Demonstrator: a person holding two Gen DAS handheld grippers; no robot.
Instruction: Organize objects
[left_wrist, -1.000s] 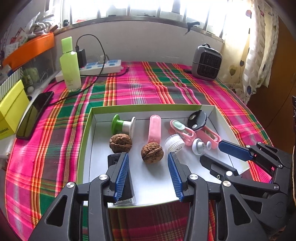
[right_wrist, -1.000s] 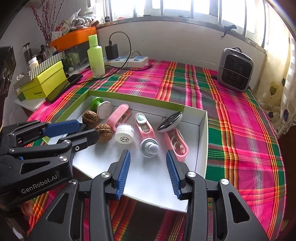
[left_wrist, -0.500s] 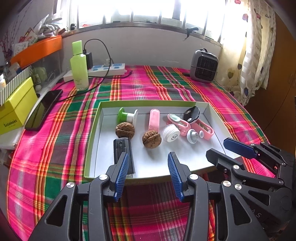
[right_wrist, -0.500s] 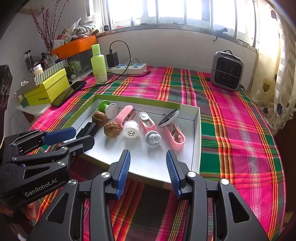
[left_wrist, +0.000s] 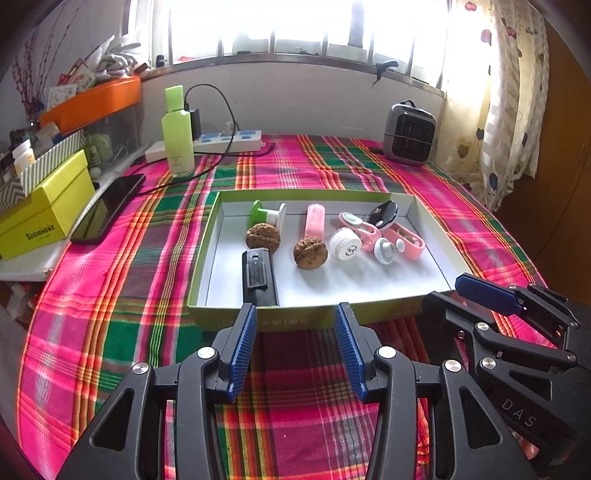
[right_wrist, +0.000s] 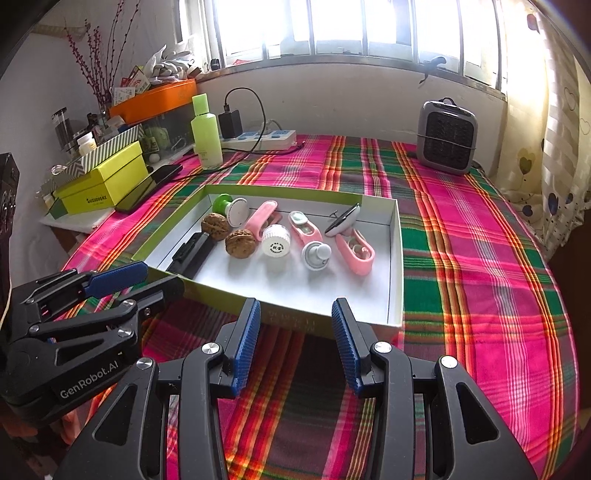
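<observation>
We held the left gripper (left_wrist: 295, 325) and the right gripper (right_wrist: 295, 319) low in the frame, fingers spread apart and empty, short of the tray (left_wrist: 295, 319) at centre on the plaid desk (left_wrist: 122, 288). Inside lay two walnuts (left_wrist: 310, 253), a black clip-like piece (left_wrist: 258, 277) (possibly a remote) at lower left, and pink tools (left_wrist: 402, 240) toward the upper right.
</observation>
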